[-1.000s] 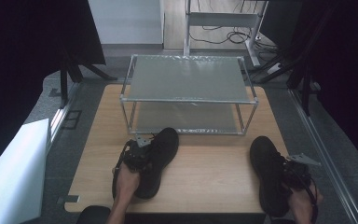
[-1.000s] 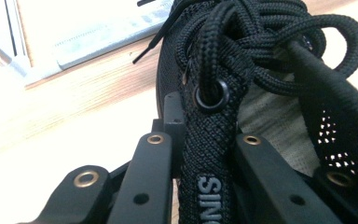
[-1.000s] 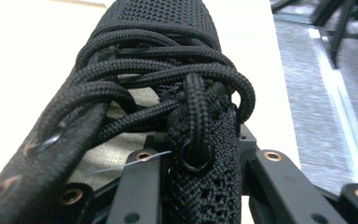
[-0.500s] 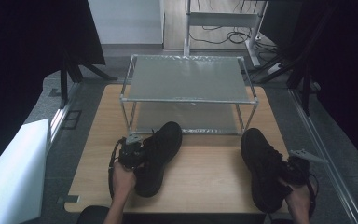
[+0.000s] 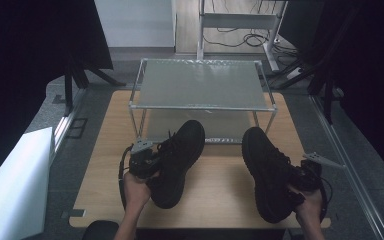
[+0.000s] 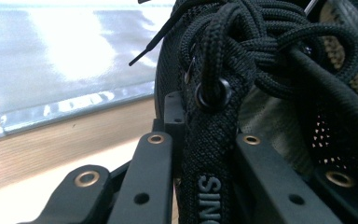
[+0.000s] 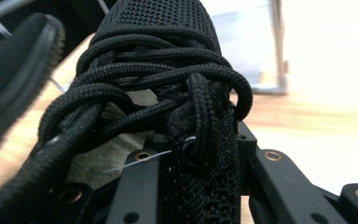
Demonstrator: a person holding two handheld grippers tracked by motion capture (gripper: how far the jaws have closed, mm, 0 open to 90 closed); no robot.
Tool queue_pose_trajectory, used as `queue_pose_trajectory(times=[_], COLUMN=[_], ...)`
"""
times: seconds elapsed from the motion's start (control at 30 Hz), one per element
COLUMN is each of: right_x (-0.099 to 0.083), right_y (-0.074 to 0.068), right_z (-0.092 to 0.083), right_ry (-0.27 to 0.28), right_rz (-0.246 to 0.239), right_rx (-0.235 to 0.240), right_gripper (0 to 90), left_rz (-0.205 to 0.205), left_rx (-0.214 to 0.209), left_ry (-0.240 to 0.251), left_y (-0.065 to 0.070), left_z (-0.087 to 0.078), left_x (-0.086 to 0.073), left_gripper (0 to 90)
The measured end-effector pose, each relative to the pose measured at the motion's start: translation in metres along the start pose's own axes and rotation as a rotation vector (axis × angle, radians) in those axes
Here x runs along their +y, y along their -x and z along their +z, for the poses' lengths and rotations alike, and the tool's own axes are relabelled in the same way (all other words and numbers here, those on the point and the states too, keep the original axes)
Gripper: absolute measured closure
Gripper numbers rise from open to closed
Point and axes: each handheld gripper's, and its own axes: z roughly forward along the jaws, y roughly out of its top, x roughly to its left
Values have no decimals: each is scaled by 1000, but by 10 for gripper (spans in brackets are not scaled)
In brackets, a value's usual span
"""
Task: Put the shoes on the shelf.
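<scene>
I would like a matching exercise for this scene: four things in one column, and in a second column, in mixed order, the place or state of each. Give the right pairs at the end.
Things:
1. left shoe
2. right shoe
3. metal rack
4. wooden table

Places or states:
A. stands at the far side of the table, both shelves bare
B. gripped at its collar by the right gripper
C. lies under the rack and both shoes
D. gripped at its collar by the left gripper

Pairs: 1-D, 2-B, 3-A, 4-C
</scene>
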Motion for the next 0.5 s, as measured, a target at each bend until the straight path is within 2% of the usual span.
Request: queue_pose_trajectory(times=[0.03,0.1,0.13,0.17,0.2,0.33,0.43,0.5], right_x=[2,5,5,8,8,18,22,28], right_y=[-3,-9,-9,-15,-15,-31,-37,-46], right_z=[1,4,4,7,7,16,21,28], right_ry=[5,13,13,22,22,34,41,47], right_rz=[7,17,17,24,24,43,47,57], right_rx=[15,46,46,73,73,126,137,143], right_gripper=[716,716,716,717,717,717,717,717], left_rz=[0,-21,-21,-31,-31,-65,-85,-117], left_rx=[0,-13,-13,-16,-16,-25,-30,-35], left_ry=[0,30,30,49,49,86,99,119], left_y=[0,3,3,4,4,6,7,8], left_z=[0,-2,-2,-4,-4,-9,-10,-11], left_x=[0,2,2,3,3,7,8,11], left_gripper=[816,816,816,816,816,816,816,816])
